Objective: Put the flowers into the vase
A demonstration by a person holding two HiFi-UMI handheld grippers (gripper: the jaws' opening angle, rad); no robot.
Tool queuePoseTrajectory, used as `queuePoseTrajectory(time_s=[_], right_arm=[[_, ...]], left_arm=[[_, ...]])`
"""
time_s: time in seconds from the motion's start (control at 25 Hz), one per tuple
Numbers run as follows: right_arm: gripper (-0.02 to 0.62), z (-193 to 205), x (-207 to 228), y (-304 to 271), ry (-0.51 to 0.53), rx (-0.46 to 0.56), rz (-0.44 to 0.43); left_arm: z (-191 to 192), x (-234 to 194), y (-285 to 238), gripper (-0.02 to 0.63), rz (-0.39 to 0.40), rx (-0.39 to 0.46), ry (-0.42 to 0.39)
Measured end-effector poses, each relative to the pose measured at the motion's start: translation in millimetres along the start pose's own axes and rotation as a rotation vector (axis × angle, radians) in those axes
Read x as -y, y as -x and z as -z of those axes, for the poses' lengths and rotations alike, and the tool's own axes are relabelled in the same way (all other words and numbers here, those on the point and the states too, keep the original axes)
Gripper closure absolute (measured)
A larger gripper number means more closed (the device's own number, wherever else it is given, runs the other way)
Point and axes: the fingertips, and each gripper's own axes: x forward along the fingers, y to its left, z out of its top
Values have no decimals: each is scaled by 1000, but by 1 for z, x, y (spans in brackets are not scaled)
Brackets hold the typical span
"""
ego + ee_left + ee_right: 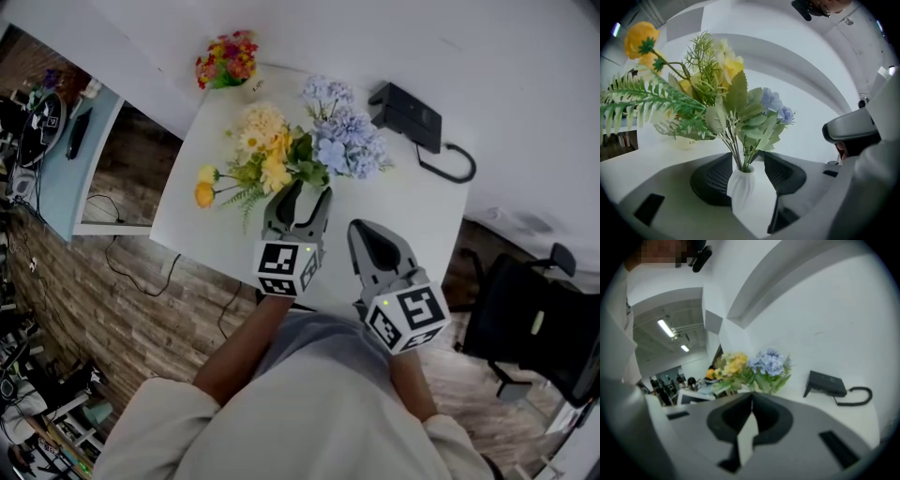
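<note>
On the white table (417, 220), the flowers (291, 150) stand in the vase (740, 187), between the parted jaws of our left gripper (310, 192).
We see in the left gripper view the ribbed white vase upright on the tabletop with a black pad on either side; the right-hand pad stands clear of it, and we cannot tell whether the other touches. Yellow blooms, fern fronds and pale blue blossoms spread above its narrow neck. We hold our right gripper (364, 234) just beside the left, its jaws together with nothing between them. Beyond the flowers lie a black device (405, 114) with a curled cord and, at the table's far edge, a small bunch of red and pink flowers (227, 58).
</note>
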Motion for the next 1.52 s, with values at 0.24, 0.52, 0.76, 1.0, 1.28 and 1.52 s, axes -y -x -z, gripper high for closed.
queuePoseTrajectory(time_s=[0.24, 0.52, 0.76, 1.0, 1.28, 1.52], right_arm=[[571, 0, -3, 1, 8, 8, -9], [572, 0, -9, 2, 17, 16, -17], [572, -2, -13, 4, 19, 35, -30], [572, -7, -16, 8, 33, 53, -24], [572, -11, -20, 7, 59, 59, -29], [572, -11, -26, 6, 73, 50, -39]], left_arm=[[-1, 3, 10, 387, 6, -1, 16], [-7, 11, 25, 396, 39, -5, 75], [-19, 16, 37, 472, 55, 21, 81], [-30, 19, 47, 543, 64, 40, 70], [-48, 31, 58, 581, 101, 46, 74], [-57, 34, 66, 581, 107, 38, 96]])
